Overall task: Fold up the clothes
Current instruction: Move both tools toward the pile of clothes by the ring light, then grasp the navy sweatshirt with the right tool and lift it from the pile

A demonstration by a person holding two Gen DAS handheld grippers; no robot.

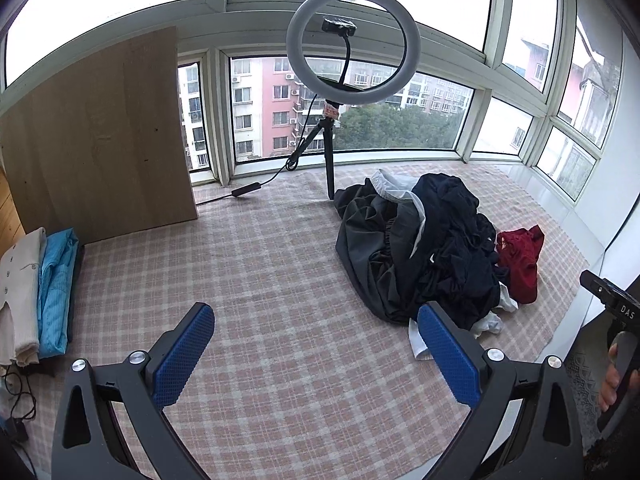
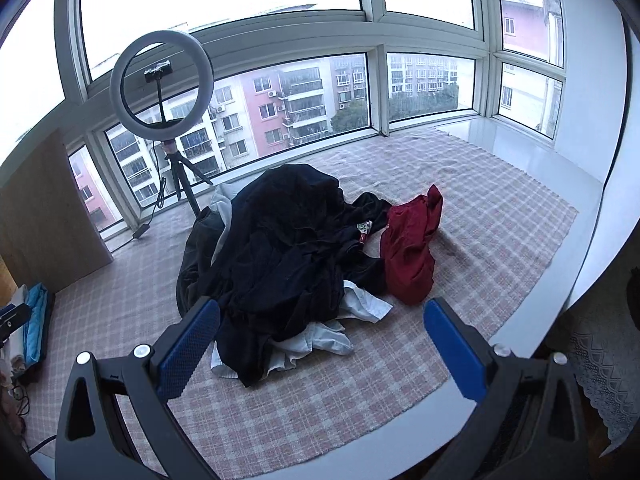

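Observation:
A heap of unfolded clothes, mostly black and dark grey with white pieces, lies on the checked cloth; it also shows in the right wrist view. A dark red garment lies at its right edge, also in the right wrist view. My left gripper is open and empty, above the cloth in front of the heap. My right gripper is open and empty, just in front of the heap's white pieces. Its body shows at the left wrist view's right edge.
Folded clothes, one cream and one blue, are stacked at the left beside a wooden board. A ring light on a tripod with a cable stands at the back by the windows. A white ledge borders the cloth on the right.

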